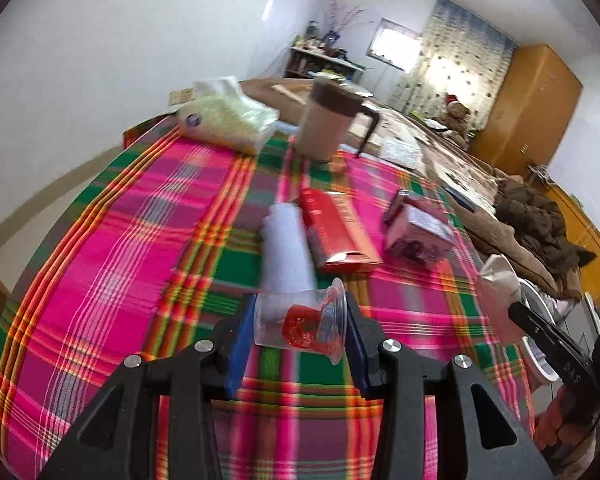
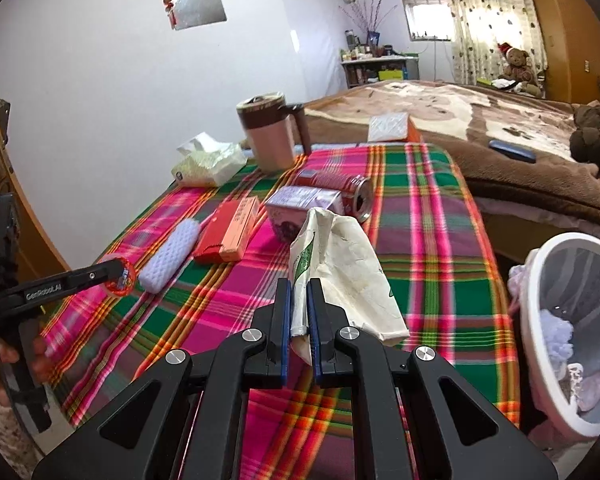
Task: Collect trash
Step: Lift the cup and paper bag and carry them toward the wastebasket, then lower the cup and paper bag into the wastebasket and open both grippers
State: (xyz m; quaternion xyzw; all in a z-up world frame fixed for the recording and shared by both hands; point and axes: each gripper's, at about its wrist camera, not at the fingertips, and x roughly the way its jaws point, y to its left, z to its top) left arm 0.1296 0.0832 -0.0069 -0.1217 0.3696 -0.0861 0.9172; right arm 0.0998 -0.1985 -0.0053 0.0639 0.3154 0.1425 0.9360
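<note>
Two pieces of trash are held clear of the plaid tablecloth (image 2: 428,240) at once. A clear plastic cup (image 1: 300,320) with red residue is pinched sideways between the blue pads of the left gripper (image 1: 298,336); a crumpled white paper bag (image 2: 340,272) with green print is clamped by its lower edge in the right gripper (image 2: 299,312), whose jaws are pressed almost together.

A white wastebasket (image 2: 540,320), already lined and partly filled, is seen just off the table's right edge.

Several risks are judged likely. The cup, thin and gripped across its wall, could be crushed or could slip, and red residue could be dripped onto the cloth. The bag, held only by an edge, could be snagged on the basket rim or dropped short.

Still to be collected are a red soda can (image 2: 336,184), a purple carton (image 2: 300,208) and a red box (image 2: 230,236).

"GenRobot.AI" is legible on the left gripper's finger in the right wrist view; other labels are too blurred to be read.
</note>
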